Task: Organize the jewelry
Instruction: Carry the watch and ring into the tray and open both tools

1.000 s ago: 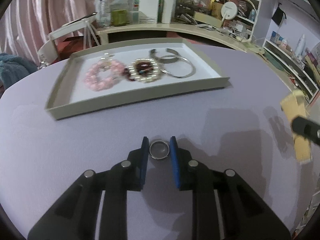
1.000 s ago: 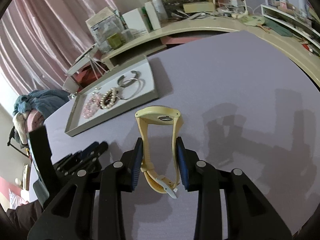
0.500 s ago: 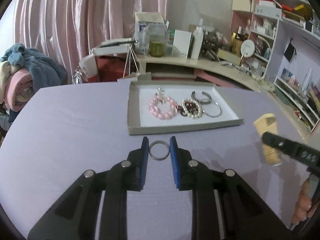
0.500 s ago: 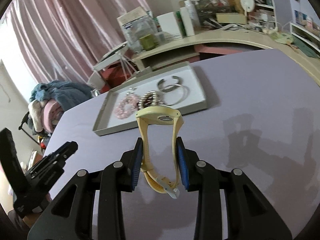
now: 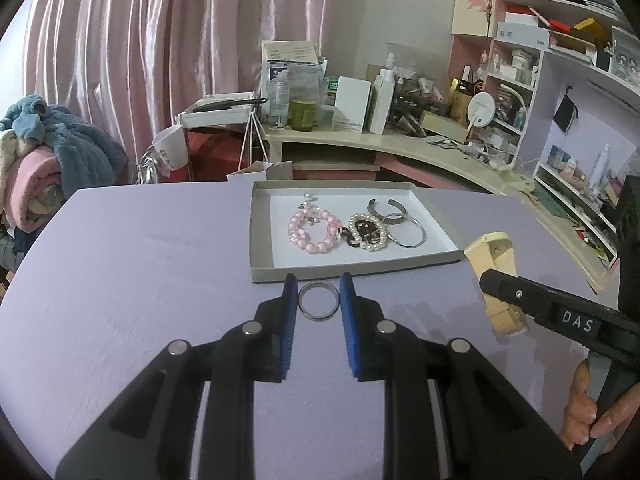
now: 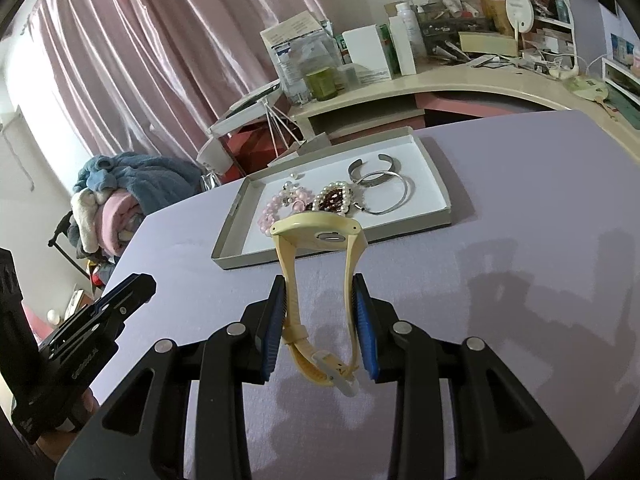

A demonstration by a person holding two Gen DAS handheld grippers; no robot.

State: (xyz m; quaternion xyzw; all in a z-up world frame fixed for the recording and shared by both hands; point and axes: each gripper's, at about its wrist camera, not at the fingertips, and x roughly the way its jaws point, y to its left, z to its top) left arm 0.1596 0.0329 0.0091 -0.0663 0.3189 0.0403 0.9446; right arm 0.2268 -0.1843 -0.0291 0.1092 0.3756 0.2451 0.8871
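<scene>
My left claw (image 5: 319, 295) is clamped on a steel ring (image 5: 319, 301), my right claw (image 6: 320, 307) on a yellow watch (image 6: 320, 264), both above the table. The tray (image 5: 262, 240) lies straight ahead of each claw; the ring looks nearer its front wall.

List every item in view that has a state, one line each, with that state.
left hand-held gripper: shut on the ring
silver ring: clamped between the pads, off the table
right hand-held gripper: shut on the watch
yellow watch: held by its strap, buckle fastened, face pointing away
tray: open, no lid, on the table
pink bead bracelet: lying in the tray
pearl bracelet: lying in the tray
silver bangle: lying in the tray
silver cuff: lying in the tray
</scene>
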